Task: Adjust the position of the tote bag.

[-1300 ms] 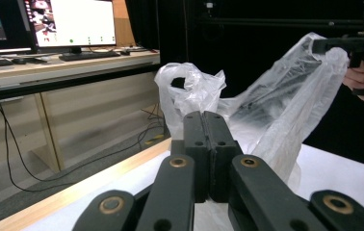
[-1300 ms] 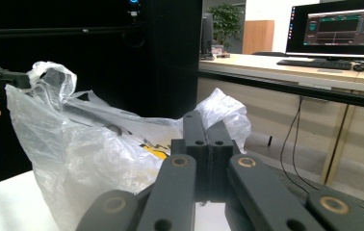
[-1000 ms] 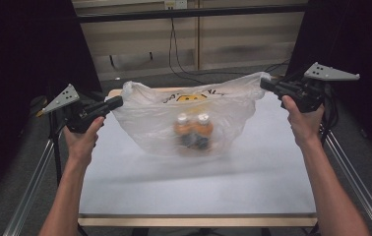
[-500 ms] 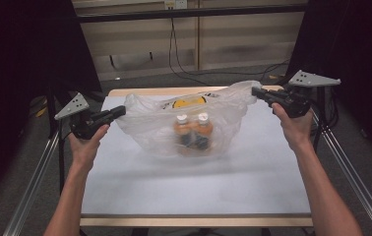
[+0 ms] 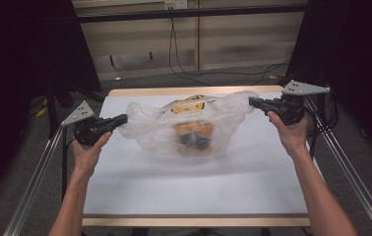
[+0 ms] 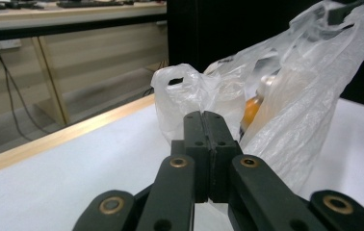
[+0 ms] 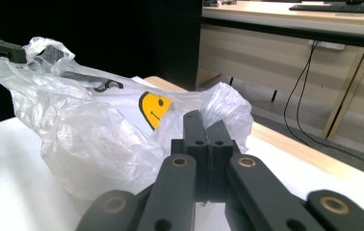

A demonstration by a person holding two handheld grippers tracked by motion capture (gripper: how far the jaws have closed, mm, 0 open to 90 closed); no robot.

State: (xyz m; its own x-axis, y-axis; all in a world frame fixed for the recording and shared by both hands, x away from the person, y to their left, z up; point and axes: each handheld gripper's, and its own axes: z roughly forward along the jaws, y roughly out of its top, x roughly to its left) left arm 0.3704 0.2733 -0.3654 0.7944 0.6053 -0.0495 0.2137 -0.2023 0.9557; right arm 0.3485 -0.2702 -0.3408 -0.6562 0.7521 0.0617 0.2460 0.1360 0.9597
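A clear plastic bag [image 5: 149, 129] with a yellow smiley print [image 7: 153, 108] rests on the white table [image 5: 184, 191], stretched between my two grippers. Inside it lie orange-topped bottles [image 5: 194, 133], also seen as an orange patch through the bag [image 6: 286, 110]. My left gripper [image 5: 124, 118] is shut on the bag's left handle [image 6: 180, 89], its jaws pressed together [image 6: 203, 118]. My right gripper [image 5: 251, 101] is shut on the right handle [image 7: 228, 108], jaws likewise together [image 7: 203, 120]. Each gripper view shows the other gripper at the bag's far end.
Metal rails [image 5: 36, 182] run along both sides of the table, which has a wooden rim [image 5: 194, 91] at the back. Beyond it are a wooden panel wall and cables [image 5: 184, 54] on the floor. Bare table surface lies in front of the bag.
Both hands have come down. The bag, which hung taut above the table, now sits sagging on the surface with its bottles lying lower.
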